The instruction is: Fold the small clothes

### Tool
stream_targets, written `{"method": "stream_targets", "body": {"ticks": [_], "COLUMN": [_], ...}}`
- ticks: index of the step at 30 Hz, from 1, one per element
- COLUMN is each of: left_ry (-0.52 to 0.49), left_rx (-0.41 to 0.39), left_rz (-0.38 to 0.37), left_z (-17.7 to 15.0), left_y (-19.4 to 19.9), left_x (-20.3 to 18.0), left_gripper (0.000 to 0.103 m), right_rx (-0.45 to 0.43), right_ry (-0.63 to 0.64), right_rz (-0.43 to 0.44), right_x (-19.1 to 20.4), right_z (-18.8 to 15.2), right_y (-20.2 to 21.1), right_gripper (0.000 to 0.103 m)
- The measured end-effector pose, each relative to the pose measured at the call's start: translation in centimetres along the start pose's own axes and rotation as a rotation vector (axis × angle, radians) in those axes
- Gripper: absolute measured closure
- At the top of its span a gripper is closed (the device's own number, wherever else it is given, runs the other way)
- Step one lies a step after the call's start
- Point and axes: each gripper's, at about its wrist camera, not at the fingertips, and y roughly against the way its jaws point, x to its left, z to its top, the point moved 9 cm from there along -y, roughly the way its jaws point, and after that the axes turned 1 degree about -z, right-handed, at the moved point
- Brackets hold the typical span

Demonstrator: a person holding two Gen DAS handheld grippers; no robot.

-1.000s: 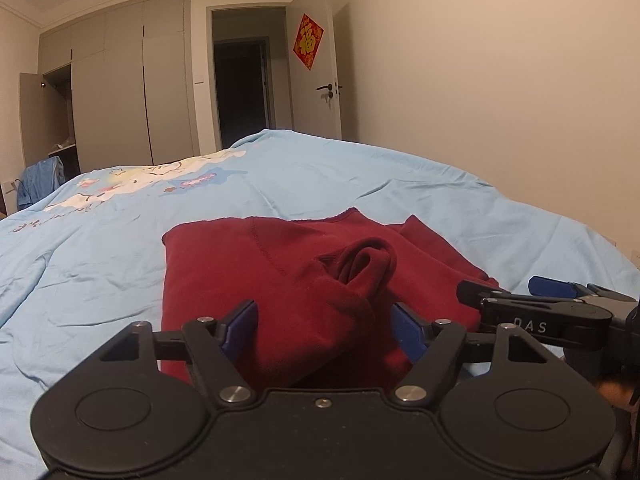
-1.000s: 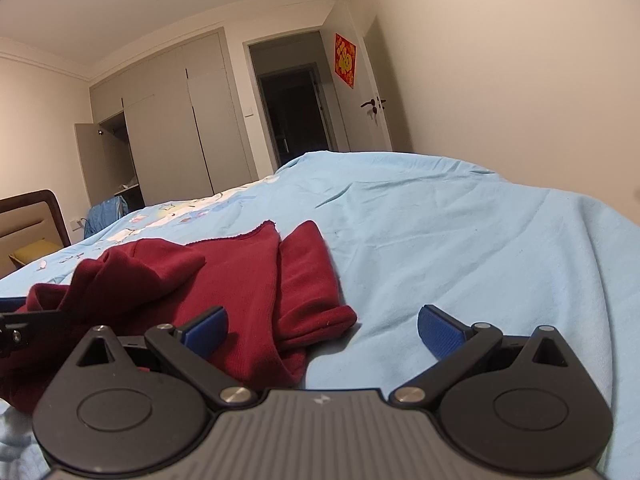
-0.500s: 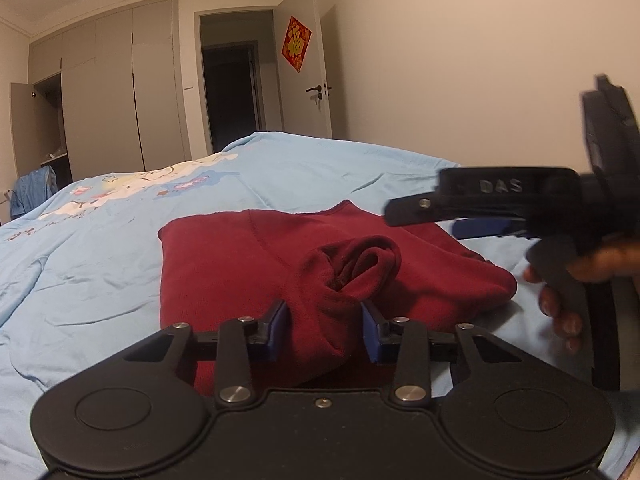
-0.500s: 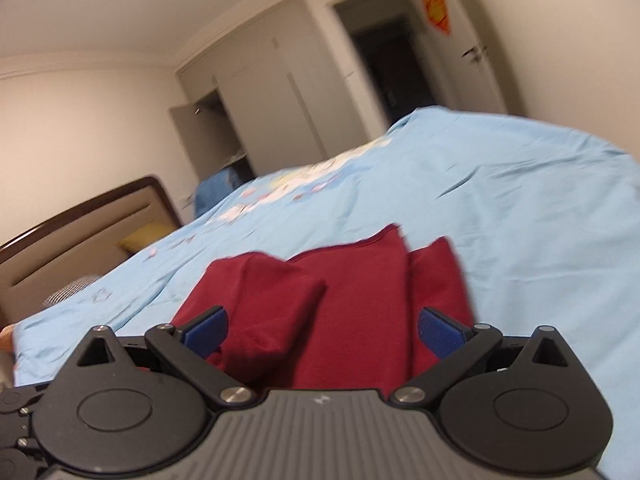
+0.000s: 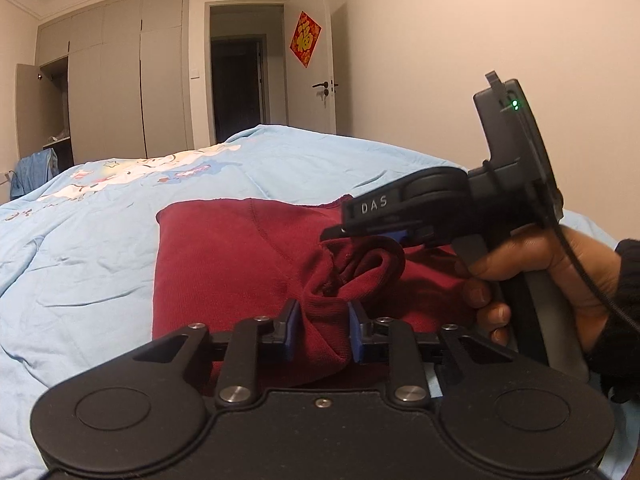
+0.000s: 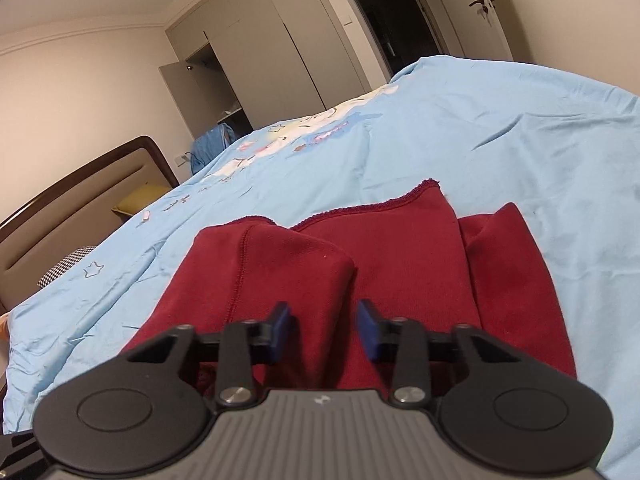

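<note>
Dark red knit, a small garment (image 5: 240, 264), lies partly folded on a pale blue bed cover (image 5: 100, 232), near the bed's front edge. In the left wrist view the left tool (image 5: 322, 334) has its blue pads closed narrow on a bunched ridge of the cloth, which rises in a soft roll just ahead of the pads. The right tool (image 5: 374, 236), held in a hand (image 5: 536, 268), hangs over that same roll from the right; side-on, its gap cannot be read here. In the right wrist view the right tool (image 6: 324, 330) shows its pads drawn in partway, with a folded flap of the garment (image 6: 400, 264) between and below them; whether they pinch cloth cannot be told.

The fabric looks thick, light and limp, likely a fleece or sweatshirt knit. It should drape and sag from any single grip, and layers may slide apart. Best holds are probably a hemmed edge or corner, taking all layers at once, two points well apart.
</note>
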Motion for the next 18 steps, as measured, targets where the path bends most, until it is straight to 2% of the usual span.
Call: {"method": "stream_targets", "body": {"ticks": [4,10,18], "left_ry": [-0.02,-0.062,-0.101], "left_rx": [0.002,-0.016,-0.046], "left_rz": [0.005,-0.02,-0.107], "left_z": [0.2,1.4,2.5], "left_y": [0.0,-0.4,-1.8], "left_x": [-0.3,-1.9,-4.5], "left_gripper": [0.085,0.086,0.086], "right_rx": [-0.023,-0.094,-0.145], "right_ry": [0.005,0.005,0.005], "right_rz": [0.028,0.02,-0.057], "right_x": [0.0,-0.9,-4.1], "right_z": [0.2,1.7,2.9], "right_y": [0.6,2.5,5.3], "right_gripper": [0.093,0.095,0.096]}}
